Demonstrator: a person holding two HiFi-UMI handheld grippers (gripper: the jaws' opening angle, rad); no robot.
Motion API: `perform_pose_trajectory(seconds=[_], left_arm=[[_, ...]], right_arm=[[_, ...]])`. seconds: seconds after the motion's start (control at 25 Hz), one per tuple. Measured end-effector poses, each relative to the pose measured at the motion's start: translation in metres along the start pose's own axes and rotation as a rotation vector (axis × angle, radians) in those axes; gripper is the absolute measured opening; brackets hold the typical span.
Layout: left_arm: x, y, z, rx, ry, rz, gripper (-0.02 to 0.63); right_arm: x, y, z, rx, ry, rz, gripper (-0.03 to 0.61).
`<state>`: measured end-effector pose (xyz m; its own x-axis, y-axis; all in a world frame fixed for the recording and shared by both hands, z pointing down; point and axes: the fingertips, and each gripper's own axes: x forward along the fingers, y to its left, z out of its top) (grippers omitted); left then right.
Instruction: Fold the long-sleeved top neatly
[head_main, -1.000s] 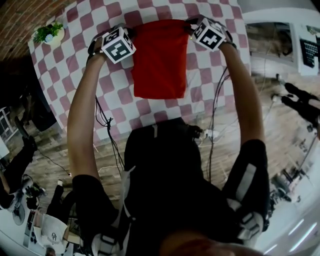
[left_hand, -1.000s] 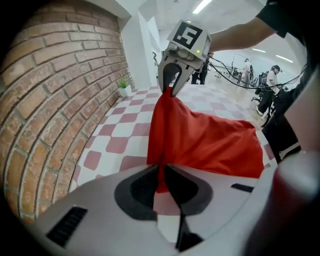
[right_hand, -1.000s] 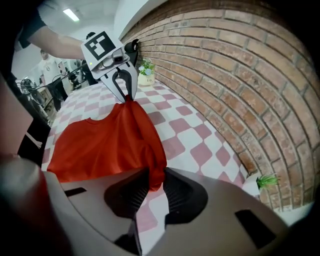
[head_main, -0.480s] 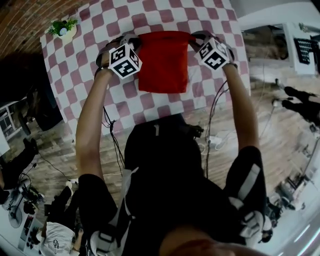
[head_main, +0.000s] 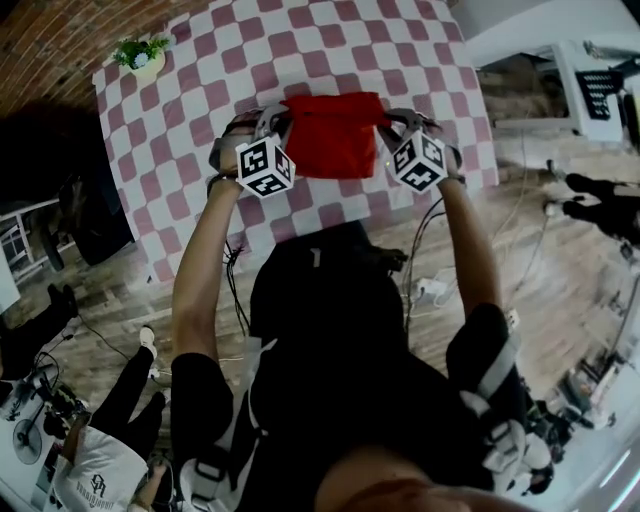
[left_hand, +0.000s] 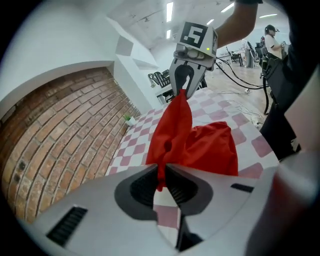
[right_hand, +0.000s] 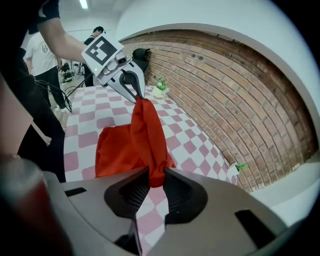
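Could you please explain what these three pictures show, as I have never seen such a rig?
There is no robot: a person holds a two-jaw gripper in each hand. One picture comes from a camera on the person's head, looking down; the other two come from cameras on the grippers. On the checked tablecloth lie a red top and, at a far corner, a small potted plant. The left gripper and the right gripper each pinch the top's fabric, holding one edge raised.

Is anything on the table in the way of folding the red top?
Nothing visible is. The left gripper and right gripper pinch the red top; the only other thing on the table, a potted plant, sits at its far corner.
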<state>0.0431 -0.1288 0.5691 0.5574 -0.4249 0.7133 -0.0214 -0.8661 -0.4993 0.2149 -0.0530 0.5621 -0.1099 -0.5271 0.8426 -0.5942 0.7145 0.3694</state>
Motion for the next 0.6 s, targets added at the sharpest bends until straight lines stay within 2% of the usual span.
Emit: perform_pose_trajectory(seconds=[0.32, 0.6], left_arm=[[-0.001, -0.049, -0.015, 0.051, 0.024, 0.018, 0.048], [0.011, -0.104, -0.041, 0.015, 0.064, -0.025, 0.048]], right_arm=[[0.008, 0.070, -0.028, 0.019, 0.047, 0.051, 0.077], [0.020, 0.117, -0.049, 0.051, 0.077, 0.108, 0.078]])
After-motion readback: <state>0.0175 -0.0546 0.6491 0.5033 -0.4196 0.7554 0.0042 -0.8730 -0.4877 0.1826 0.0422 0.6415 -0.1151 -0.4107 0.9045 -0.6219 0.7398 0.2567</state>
